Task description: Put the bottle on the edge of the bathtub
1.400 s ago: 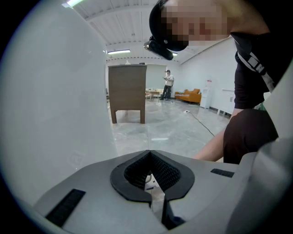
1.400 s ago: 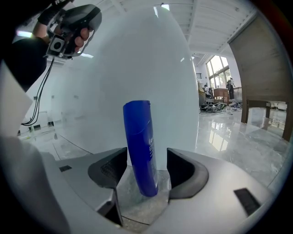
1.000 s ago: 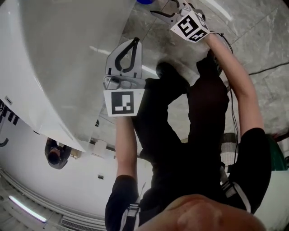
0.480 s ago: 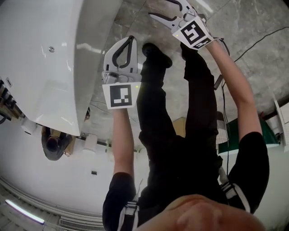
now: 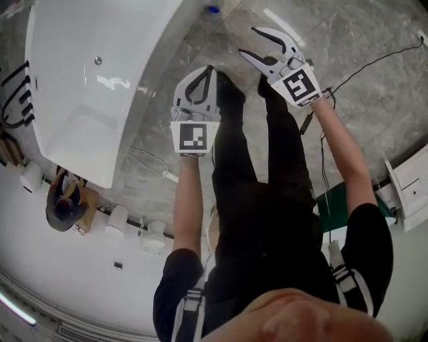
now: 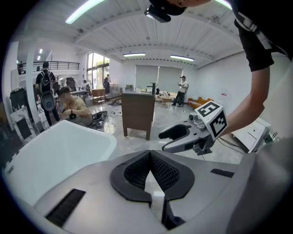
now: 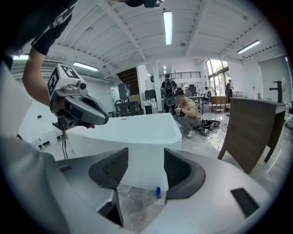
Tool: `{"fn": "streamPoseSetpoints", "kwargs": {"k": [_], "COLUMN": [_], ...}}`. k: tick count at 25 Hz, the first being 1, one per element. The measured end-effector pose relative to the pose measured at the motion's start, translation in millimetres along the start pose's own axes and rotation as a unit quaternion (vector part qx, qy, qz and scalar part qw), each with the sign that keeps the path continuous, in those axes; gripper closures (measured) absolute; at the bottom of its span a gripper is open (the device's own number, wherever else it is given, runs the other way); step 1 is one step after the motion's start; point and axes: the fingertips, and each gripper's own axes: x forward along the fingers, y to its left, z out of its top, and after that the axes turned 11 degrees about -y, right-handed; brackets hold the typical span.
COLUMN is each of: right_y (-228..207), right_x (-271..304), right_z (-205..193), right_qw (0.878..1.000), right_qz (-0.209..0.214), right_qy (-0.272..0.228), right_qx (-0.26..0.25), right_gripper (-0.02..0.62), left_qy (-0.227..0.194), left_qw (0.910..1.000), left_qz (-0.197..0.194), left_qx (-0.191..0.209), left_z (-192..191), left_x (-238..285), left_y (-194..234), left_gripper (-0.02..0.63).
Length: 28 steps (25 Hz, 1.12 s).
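A small blue bottle (image 7: 158, 192) stands on the grey marble floor at the foot of the white bathtub (image 7: 137, 132). In the head view only its blue top (image 5: 212, 9) shows, beside the bathtub (image 5: 73, 127) at the upper left. My right gripper (image 5: 249, 41) is open and empty, well short of the bottle, which shows between its jaws (image 7: 145, 157) in the right gripper view. My left gripper (image 5: 210, 69) is shut on nothing, near the tub's corner (image 6: 59, 151). Its tips (image 6: 149, 154) meet.
A person crouches beyond the tub (image 7: 185, 112). A brown wooden cabinet (image 6: 137, 112) stands on the floor behind it. A black cable (image 5: 361, 67) trails over the floor at the right, near a white cabinet (image 5: 408, 190). My legs and shoes (image 5: 231, 97) are below the grippers.
The head view has drawn back: the whole tub now shows at the left and both grippers sit lower in the frame. The blue bottle top is in view again.
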Motion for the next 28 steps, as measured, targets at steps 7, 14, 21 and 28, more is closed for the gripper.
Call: {"fn": "streamPoseSetpoints", "kwargs": {"k": [7,14,21,28], "right_y": [23.7,54.3,97.1,146.5], "right_x": [-29.3,-34.2,-23.6,-11.6], "right_z": [105.9,203.5,279.0,322.8], "right_qw": [1.0,0.998,0.997,0.997], "right_qz": [0.002,0.022,0.029,0.026], "right_qy": [-0.021,-0.04,-0.059,-0.075], "right_qx": [0.003,-0.038,-0.049,-0.022], "right_gripper": [0.41,0.474,0.549,0.583], "left_qy": [-0.039,-0.082,-0.131,-0.174], "left_qw": [0.9982,0.9925,0.9825,0.9728], "left_qz": [0.043,0.084,0.119,0.135], "left_qx": [-0.016,-0.036,-0.057,-0.074], "left_z": [76.3,133.9,172.1,185.0], "left_x": [-55.3,-124.7,-196.1,-251.8], "left_y": [8.4,24.7,55.0,69.4], "left_gripper": [0.595,0.595,0.595,0.595]}}
